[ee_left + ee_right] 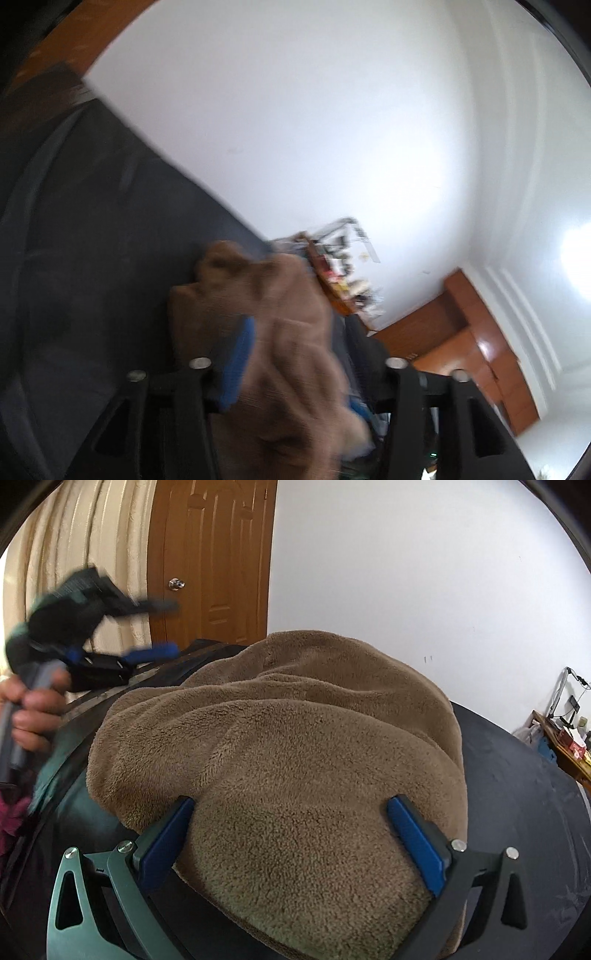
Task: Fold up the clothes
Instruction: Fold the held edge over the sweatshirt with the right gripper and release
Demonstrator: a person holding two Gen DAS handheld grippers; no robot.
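Main risk we see: the brown fleece garment [280, 746] is bunched in a thick mound on the dark table [517, 775], and the right gripper [291, 845] has its blue fingers [413, 845] spread wide on either side of the near fold, so if we close here we likely pinch several layers at once and drag the whole pile instead of one edge. Whether the pads press on the fleece or just flank it we cannot tell for sure; it reads as open, nothing gripped. Second risk: the left gripper [147, 631] is up and off to the far left of the mound, jaws apart and empty in the right wrist view, so nothing pins the garment and any pull from the right will slide it across the smooth table. The left wrist view is heavily motion-blurred, with fleece [280, 332] lying across the left blue finger [240, 365], so we may still have fabric snagged there, which would untidy the fold. Pose: the right gripper points down over the near edge of the garment; the left one is held roughly level in the person's hand [33, 709], wrist rolled, aimed toward the wooden door [214, 554]
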